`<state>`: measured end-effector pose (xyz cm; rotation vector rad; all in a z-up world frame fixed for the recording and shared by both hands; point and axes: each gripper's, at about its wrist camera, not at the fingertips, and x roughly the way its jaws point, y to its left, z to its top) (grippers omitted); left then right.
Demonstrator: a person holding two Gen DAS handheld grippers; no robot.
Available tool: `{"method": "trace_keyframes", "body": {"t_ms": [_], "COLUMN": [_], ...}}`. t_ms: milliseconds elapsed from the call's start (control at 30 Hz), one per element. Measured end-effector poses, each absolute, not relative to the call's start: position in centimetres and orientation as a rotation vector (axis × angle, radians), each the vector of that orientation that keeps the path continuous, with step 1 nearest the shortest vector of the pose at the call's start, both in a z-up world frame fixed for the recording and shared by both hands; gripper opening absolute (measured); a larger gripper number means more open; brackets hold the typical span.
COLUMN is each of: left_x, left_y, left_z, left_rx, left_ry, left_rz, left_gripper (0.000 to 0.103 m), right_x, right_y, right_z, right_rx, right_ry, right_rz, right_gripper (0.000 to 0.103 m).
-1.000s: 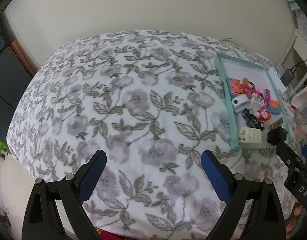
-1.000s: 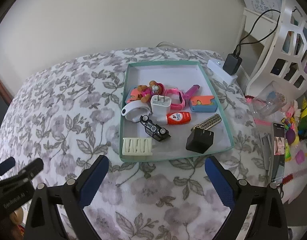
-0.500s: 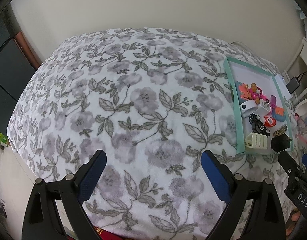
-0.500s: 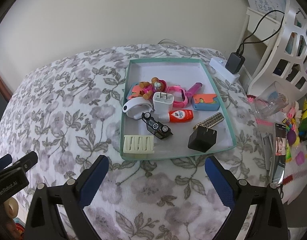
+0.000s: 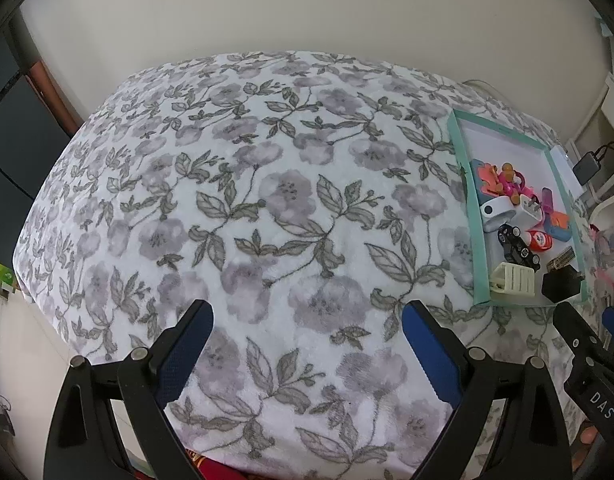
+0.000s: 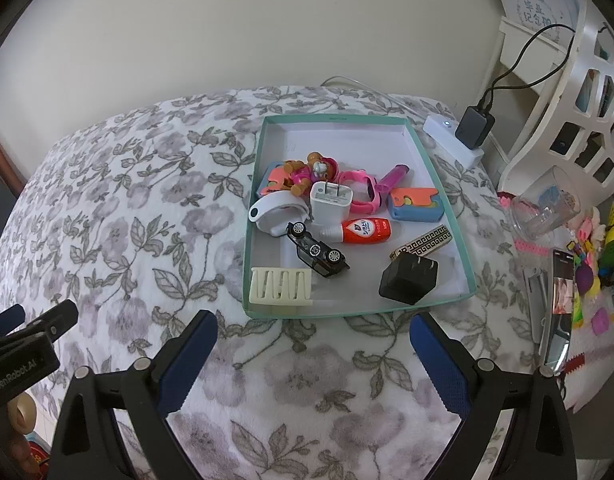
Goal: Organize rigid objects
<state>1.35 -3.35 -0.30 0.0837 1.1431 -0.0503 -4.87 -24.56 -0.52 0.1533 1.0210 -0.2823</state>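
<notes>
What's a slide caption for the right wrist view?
Open right gripper hovers over floral blanket, facing a teal tray of small rigid objects.

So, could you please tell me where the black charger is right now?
In the right wrist view, the black charger lies in the tray's near right corner, just below the patterned gold bar and right of the toy car.

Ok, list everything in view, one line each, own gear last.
tray: 1, teal, on the blanket
black charger: 1, tray's near right
white charger: 1, tray middle
toy car: 1, black, tray middle
comb: 1, cream, tray's near left
bottle: 1, red, lying beside the car
watch: 1, pink, tray middle
blanket: 1, floral, under everything
left hand-held gripper: open, empty
right hand-held gripper: open, empty
</notes>
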Motion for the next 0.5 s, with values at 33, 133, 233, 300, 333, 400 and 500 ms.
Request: {"method": "trace_keyframes", "body": {"t_ms": [33, 133, 233, 300, 333, 400, 500], "left_x": [1.33, 1.32, 1.35, 1.39, 1.4, 1.42, 1.42], "left_y": [-3.36, -3.36, -3.32, -3.27, -3.27, -3.27, -3.27], "left_z": [-0.31, -0.32, -0.33, -0.36, -0.38, -0.41, -0.46], "left_rx": [0.085, 0.085, 0.083, 0.081, 0.08, 0.08, 0.079], "left_ry": [1.143, 1.143, 1.145, 1.149, 1.15, 1.152, 1.153], "left_rz": [-0.051, -0.053, -0.054, -0.054, -0.053, -0.054, -0.054], "left_gripper": [0.096, 0.096, 0.096, 0.096, 0.095, 0.096, 0.095], "right_x": [-4.86, -4.83, -4.82, -4.84, -4.83, -4.82, -4.82], "right_y": [-24.58, -24.53, -24.47, -24.55, -24.55, -24.56, -24.61], "right_z": [-0.54, -0.54, -0.56, -0.63, -0.64, -0.67, -0.7], "right_rx": [0.153, 0.151, 0.15, 0.147, 0.146, 0.144, 0.144], "right_ry": [1.022, 1.022, 1.024, 1.026, 1.026, 1.028, 1.029], "right_rz": [-0.283, -0.283, -0.283, -0.28, -0.28, -0.278, -0.278], "right_gripper": [0.099, 0.099, 0.099, 0.099, 0.099, 0.099, 0.099]}}
